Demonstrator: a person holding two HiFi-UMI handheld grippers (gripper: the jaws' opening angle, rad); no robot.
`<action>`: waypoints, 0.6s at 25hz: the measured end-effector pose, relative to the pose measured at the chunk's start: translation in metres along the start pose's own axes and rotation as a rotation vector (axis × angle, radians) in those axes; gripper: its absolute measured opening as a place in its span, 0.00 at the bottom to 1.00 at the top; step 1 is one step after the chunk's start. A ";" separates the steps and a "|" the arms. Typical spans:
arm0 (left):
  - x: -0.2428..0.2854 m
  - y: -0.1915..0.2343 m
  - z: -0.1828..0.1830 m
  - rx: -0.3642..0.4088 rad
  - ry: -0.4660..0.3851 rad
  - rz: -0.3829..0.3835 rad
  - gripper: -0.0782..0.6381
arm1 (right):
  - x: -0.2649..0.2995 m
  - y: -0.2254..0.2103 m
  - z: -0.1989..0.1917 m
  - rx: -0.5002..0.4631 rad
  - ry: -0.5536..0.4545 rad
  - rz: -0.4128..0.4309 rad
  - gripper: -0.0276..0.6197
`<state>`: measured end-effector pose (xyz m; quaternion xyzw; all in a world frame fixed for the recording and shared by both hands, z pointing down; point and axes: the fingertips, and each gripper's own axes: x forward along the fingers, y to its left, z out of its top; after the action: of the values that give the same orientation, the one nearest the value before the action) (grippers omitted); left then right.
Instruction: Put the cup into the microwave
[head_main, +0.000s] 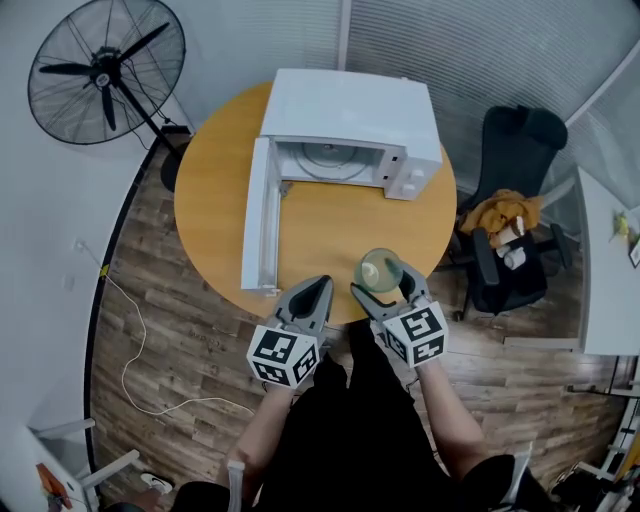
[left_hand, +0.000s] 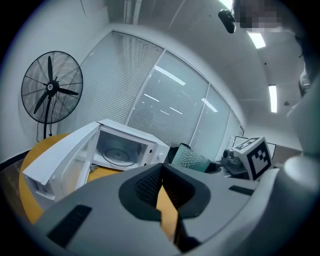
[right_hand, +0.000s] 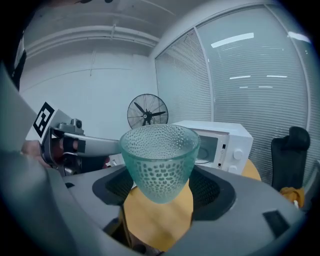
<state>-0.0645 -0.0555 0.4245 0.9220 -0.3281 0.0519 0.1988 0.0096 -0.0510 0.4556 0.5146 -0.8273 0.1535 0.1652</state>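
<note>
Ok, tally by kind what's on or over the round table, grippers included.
White microwave oven, door open: 1
Green dimpled glass cup: 1
Grey two-jaw grippers: 2 (left gripper, right gripper)
Total: 4

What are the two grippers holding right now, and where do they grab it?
The right gripper holds the green glass cup by its lower sides. The left gripper is shut and holds nothing.

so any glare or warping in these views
Head view: sharp, evenly lit, mild bending at the edges. Left gripper view: heavy fisheye with dark corners, ceiling lights blown out. Right gripper view: same fisheye, the cup crisp, light streaks reflected on the blinds.
</note>
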 end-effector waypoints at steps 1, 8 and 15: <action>0.002 0.002 0.000 -0.002 0.000 0.004 0.10 | 0.004 -0.003 0.001 0.003 -0.002 0.002 0.59; 0.025 0.026 0.011 0.004 -0.008 0.072 0.10 | 0.050 -0.025 0.007 -0.042 0.008 0.045 0.59; 0.053 0.047 0.022 -0.003 -0.005 0.136 0.10 | 0.105 -0.060 0.011 -0.029 0.023 0.090 0.59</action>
<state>-0.0529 -0.1286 0.4321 0.8974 -0.3905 0.0624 0.1956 0.0186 -0.1648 0.4958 0.4727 -0.8498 0.1544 0.1750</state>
